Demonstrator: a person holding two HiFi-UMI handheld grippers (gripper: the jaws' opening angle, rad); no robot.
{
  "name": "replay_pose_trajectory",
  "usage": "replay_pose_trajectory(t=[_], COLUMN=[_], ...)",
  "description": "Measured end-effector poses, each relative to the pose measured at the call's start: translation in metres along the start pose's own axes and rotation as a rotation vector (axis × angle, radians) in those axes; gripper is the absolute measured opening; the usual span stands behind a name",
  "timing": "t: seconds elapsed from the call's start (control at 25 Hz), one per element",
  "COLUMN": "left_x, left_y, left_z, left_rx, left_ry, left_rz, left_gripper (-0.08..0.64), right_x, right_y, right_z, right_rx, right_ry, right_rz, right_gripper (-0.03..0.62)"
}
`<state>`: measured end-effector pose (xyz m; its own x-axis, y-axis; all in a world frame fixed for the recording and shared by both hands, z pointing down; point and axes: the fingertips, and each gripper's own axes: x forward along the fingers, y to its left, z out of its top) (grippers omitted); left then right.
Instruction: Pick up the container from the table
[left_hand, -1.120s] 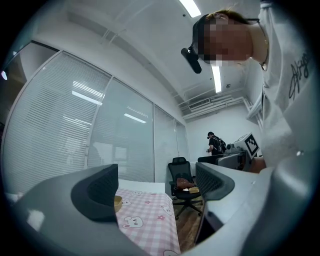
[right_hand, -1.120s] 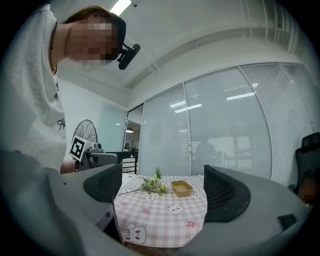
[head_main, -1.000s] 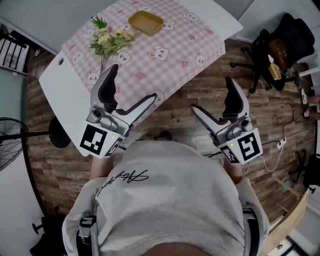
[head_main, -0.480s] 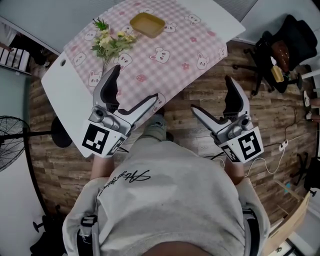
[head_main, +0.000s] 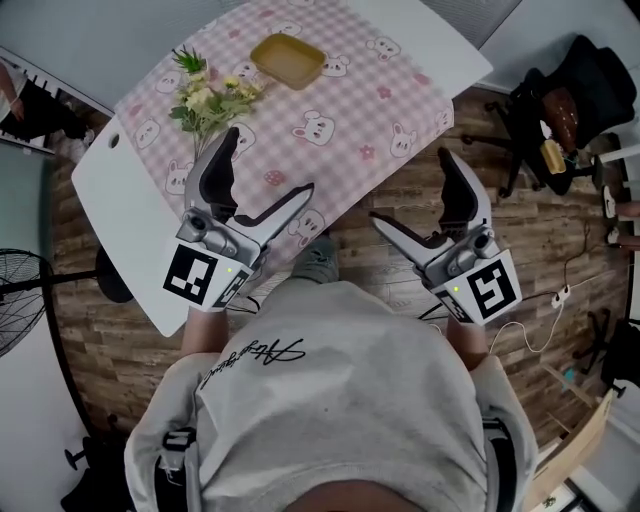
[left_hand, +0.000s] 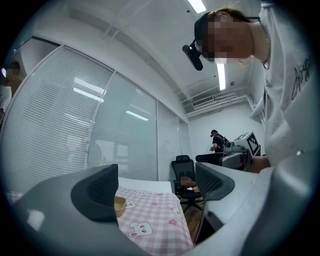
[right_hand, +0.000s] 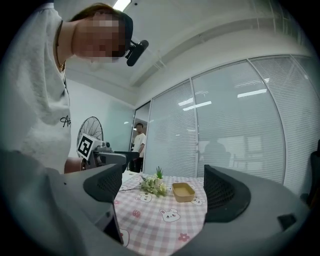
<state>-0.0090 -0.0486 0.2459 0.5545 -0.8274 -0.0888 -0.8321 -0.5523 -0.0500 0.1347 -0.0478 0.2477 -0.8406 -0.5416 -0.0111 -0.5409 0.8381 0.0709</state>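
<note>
Nearest the head camera is the person's light grey shirt (head_main: 330, 400) with dark script on its chest. Just ahead of it, both tools are held out at the near edge of the white tabletop (head_main: 110, 185).

The left hand-held gripper (head_main: 270, 163) has its jaws wide apart with nothing between them, and its tips reach over the near edge of the pink checked tablecloth with rabbit prints (head_main: 335, 110). The right hand-held gripper (head_main: 410, 188) is likewise spread wide and empty. It hangs over the brown wood-plank floor (head_main: 545, 235), just off the tabletop's near corner.

Farther along the cloth, toward the left, lies a bunch of pale flowers with green leaves (head_main: 210, 100). Beyond the flowers, near the far edge of the cloth, the shallow tan rectangular container (head_main: 288, 60) sits flat on the tablecloth, well apart from both tools and touched by neither. In the right gripper view it shows between the open jaws, far off.

A black office chair (head_main: 560, 90) stands on the floor to the right of the tabletop.
</note>
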Motion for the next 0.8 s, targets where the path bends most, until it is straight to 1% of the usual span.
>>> replay_pose_trajectory(t=[0.44,0.8], left_x=[0.049,0.08], left_y=[0.057,0.102], left_z=[-0.014,-0.033], left_rx=[-0.023,-0.044], left_ry=[0.025,0.048], left_rz=[0.061,0.068], left_gripper=[0.466,0.466], right_x=[0.069,0.131], right_y=[-0.052,-0.083], right_z=[-0.013,-0.024], right_rx=[0.038,0.038], right_ry=[0.032,0.046], right_rz=[0.077,0.128], right_gripper=[0.495,0.495])
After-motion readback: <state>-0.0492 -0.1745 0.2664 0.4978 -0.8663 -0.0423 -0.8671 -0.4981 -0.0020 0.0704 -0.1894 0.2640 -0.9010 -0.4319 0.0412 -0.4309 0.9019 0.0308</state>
